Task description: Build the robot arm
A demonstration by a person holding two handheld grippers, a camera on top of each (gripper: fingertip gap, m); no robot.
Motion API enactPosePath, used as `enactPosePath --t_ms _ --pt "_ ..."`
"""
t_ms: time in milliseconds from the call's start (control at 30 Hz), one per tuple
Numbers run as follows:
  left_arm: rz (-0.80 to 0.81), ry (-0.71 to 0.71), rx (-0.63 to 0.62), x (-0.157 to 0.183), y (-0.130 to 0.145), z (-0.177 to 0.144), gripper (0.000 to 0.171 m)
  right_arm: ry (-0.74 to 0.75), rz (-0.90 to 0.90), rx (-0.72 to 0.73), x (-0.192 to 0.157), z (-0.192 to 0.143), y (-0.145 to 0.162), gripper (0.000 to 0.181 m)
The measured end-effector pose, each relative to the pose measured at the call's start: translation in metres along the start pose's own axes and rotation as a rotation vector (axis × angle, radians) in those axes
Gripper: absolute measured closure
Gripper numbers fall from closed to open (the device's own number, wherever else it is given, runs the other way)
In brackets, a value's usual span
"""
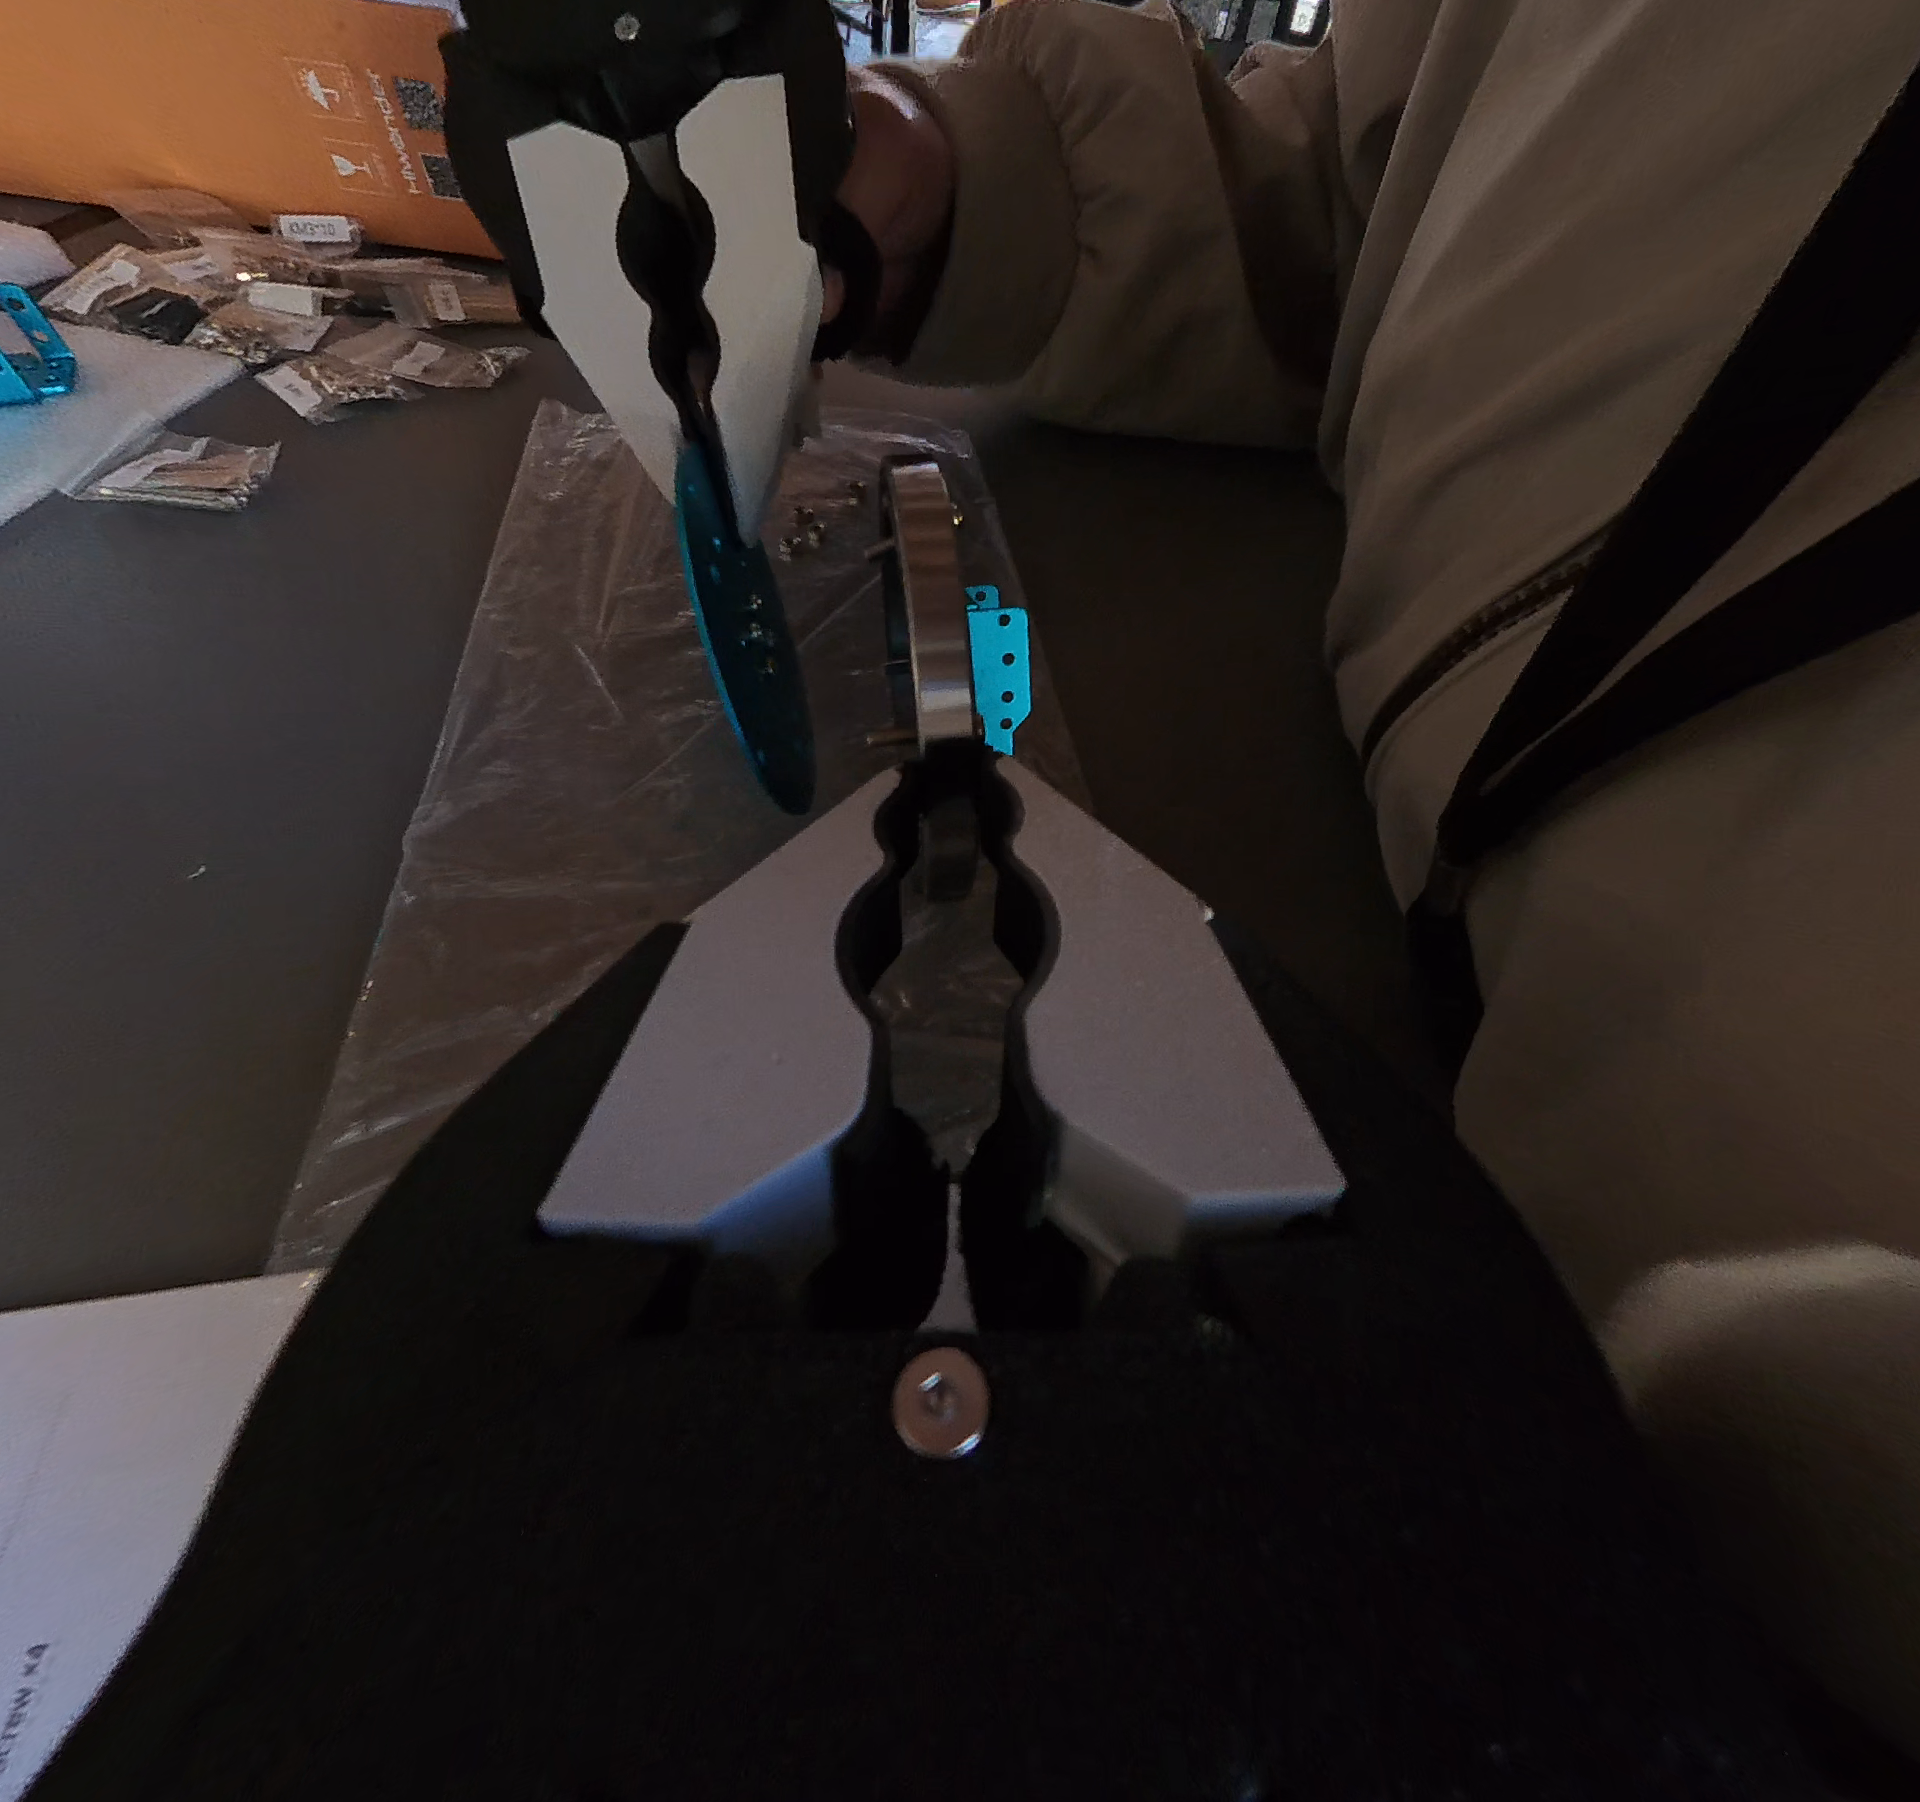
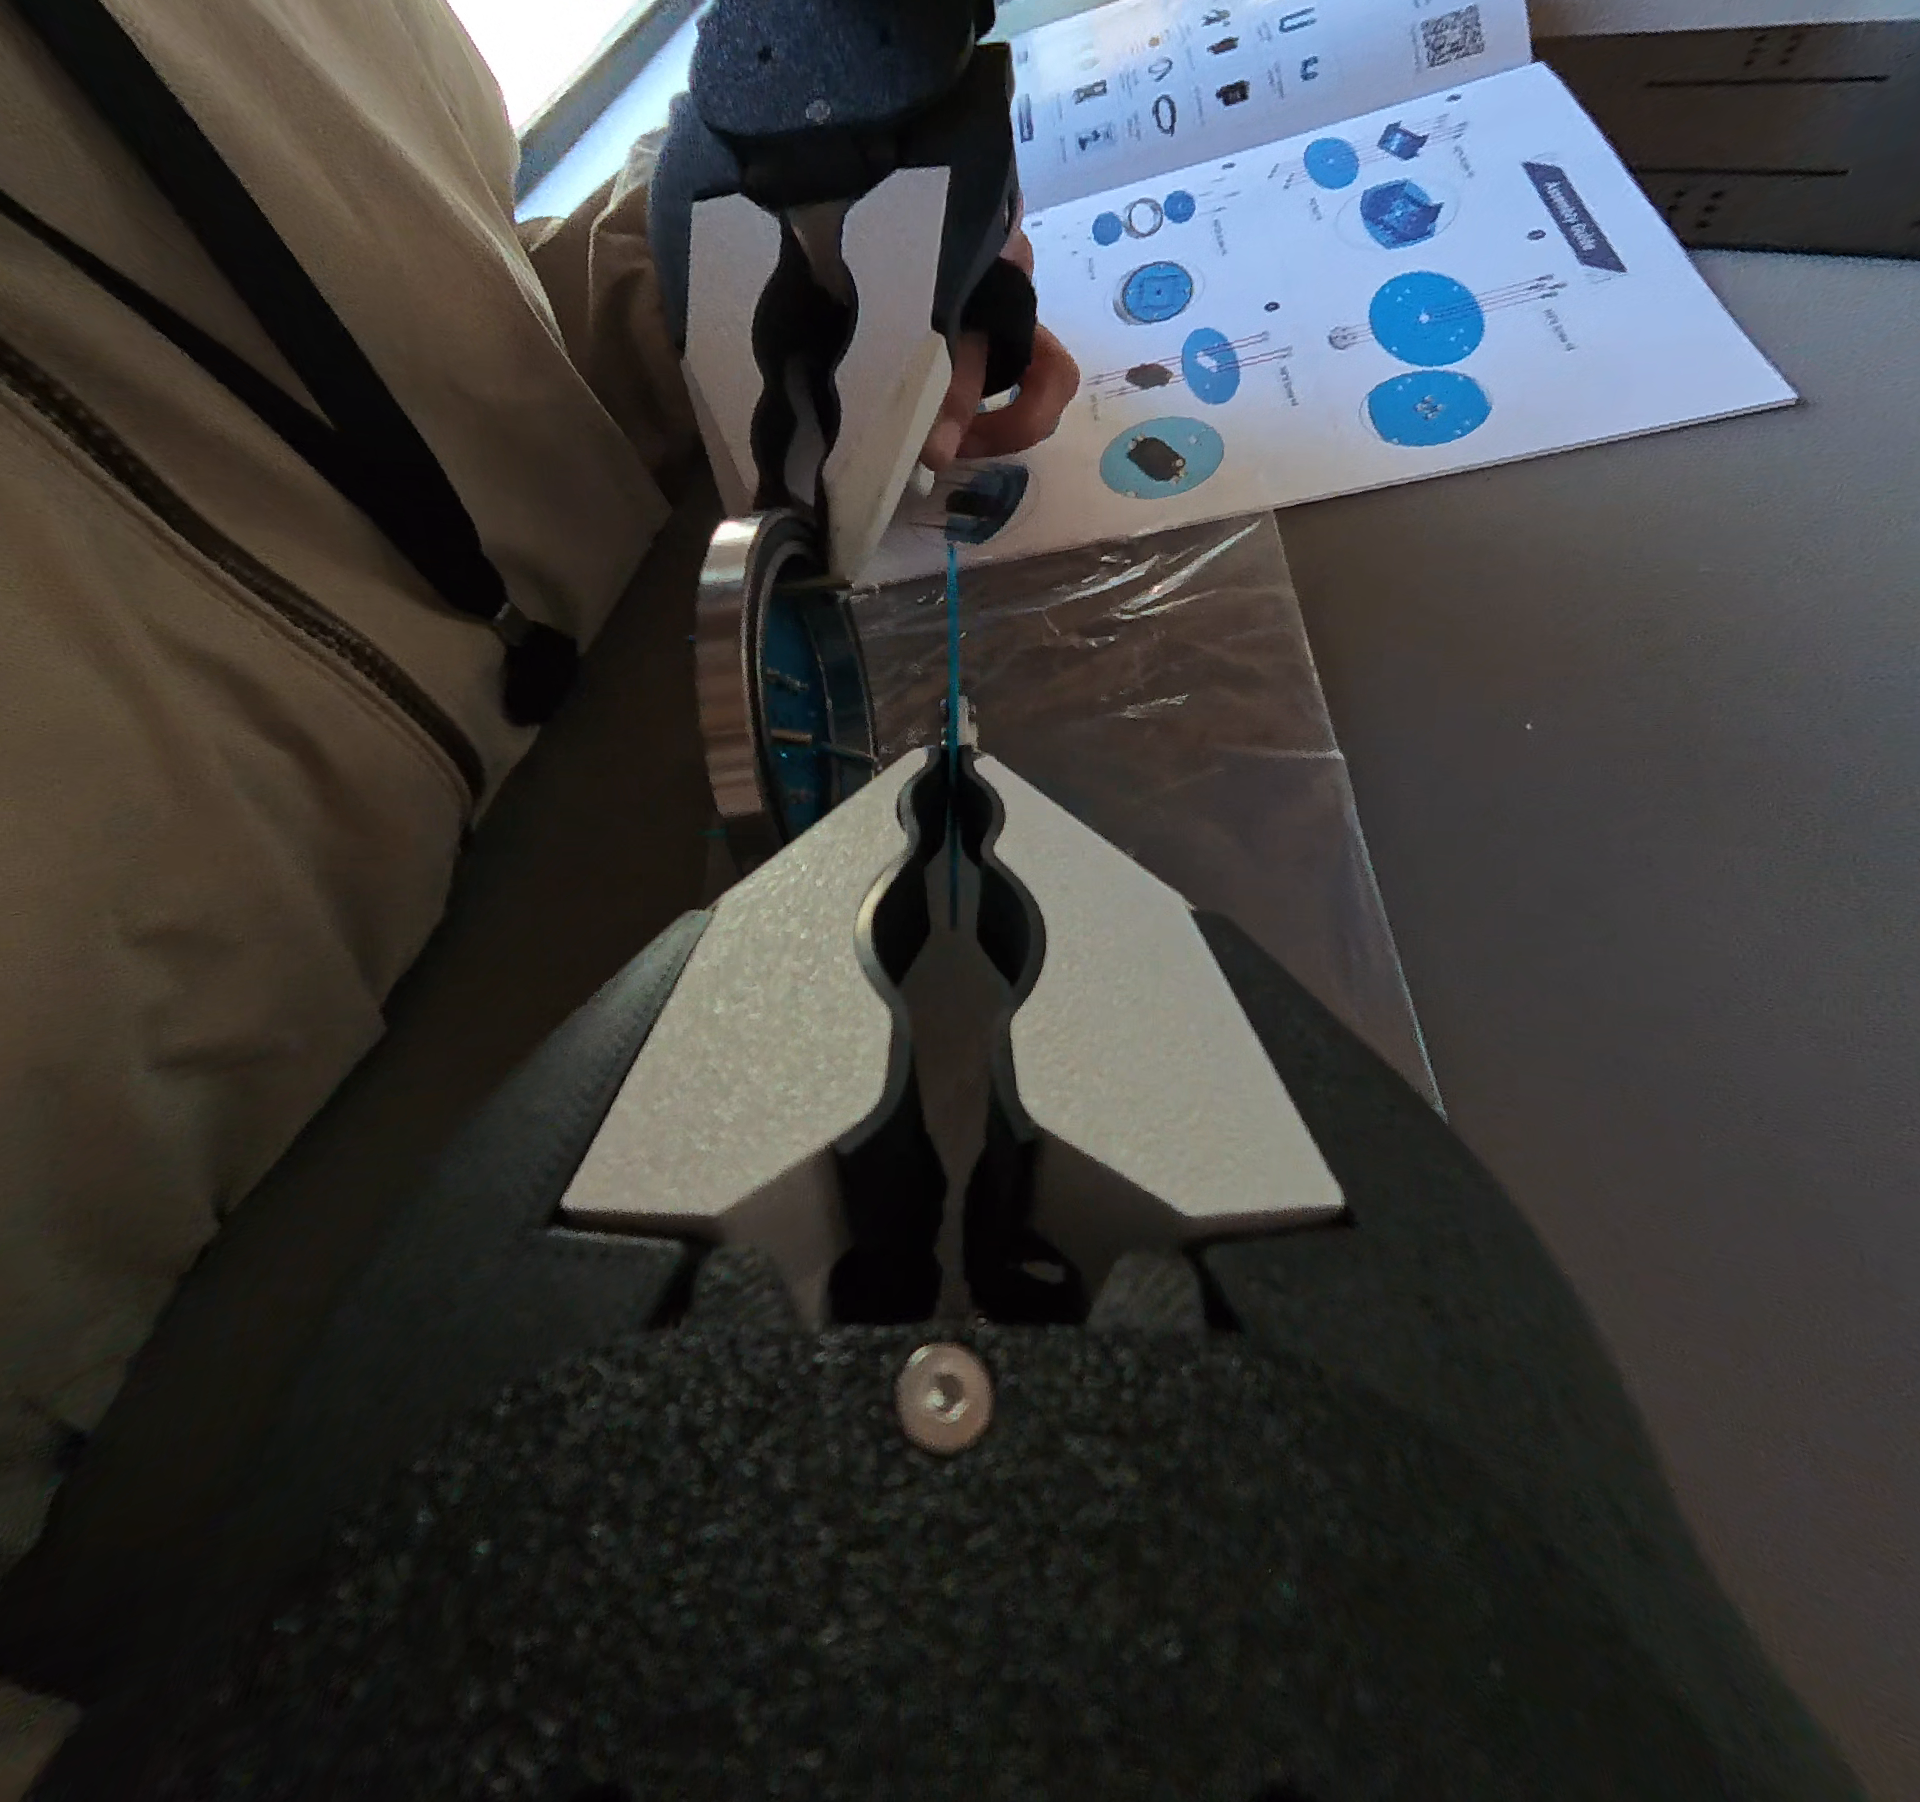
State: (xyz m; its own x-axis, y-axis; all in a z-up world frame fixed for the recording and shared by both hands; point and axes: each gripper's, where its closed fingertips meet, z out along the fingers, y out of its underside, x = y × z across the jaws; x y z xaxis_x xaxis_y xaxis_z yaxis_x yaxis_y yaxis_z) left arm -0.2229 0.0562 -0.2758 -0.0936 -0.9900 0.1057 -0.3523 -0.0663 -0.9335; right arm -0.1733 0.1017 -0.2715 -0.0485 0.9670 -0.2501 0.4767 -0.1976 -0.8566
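In the left wrist view my left gripper (image 1: 951,765) is shut on the lower rim of a silver ring (image 1: 930,609), held upright, with a blue perforated bracket (image 1: 1000,672) on its right side. My right gripper (image 1: 717,495) comes down from above, shut on a blue round plate (image 1: 743,630) just left of the ring, with a small gap between them. In the right wrist view my right gripper (image 2: 951,760) pinches the plate (image 2: 951,630), seen edge-on. The left gripper (image 2: 821,547) holds the ring (image 2: 727,692), which has a blue plate inside it.
A clear plastic sheet (image 1: 582,713) with loose screws (image 1: 810,526) lies on the dark table. Bags of hardware (image 1: 291,318) and an orange box (image 1: 208,69) are at far left. An open illustrated booklet (image 2: 1403,246) lies beyond. A person's beige jacket (image 1: 1610,402) is close alongside. Some 8 cm of space lies between my two pairs of fingers.
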Motion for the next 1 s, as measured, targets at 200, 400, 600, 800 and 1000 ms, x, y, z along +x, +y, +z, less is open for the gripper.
enactPosePath --t_ms 200,400,600,800,1000 --pt "-0.012 0.004 0.001 -0.001 0.000 0.000 0.161 -0.043 0.007 0.094 -0.009 0.005 -0.001 0.181" --pt "-0.014 0.001 0.000 -0.001 0.000 0.000 0.161 -0.087 -0.018 0.133 -0.016 0.004 -0.004 0.181" --pt "-0.013 0.001 0.000 -0.001 0.000 0.000 0.161 -0.095 -0.037 0.124 -0.017 0.007 -0.004 0.181" --pt "-0.013 0.003 0.000 0.000 0.000 0.000 0.161 -0.094 -0.049 0.132 -0.019 0.007 -0.007 0.181" --pt "-0.020 -0.002 0.002 -0.002 0.000 0.000 0.161 -0.096 -0.054 0.132 -0.020 0.006 -0.007 0.181"
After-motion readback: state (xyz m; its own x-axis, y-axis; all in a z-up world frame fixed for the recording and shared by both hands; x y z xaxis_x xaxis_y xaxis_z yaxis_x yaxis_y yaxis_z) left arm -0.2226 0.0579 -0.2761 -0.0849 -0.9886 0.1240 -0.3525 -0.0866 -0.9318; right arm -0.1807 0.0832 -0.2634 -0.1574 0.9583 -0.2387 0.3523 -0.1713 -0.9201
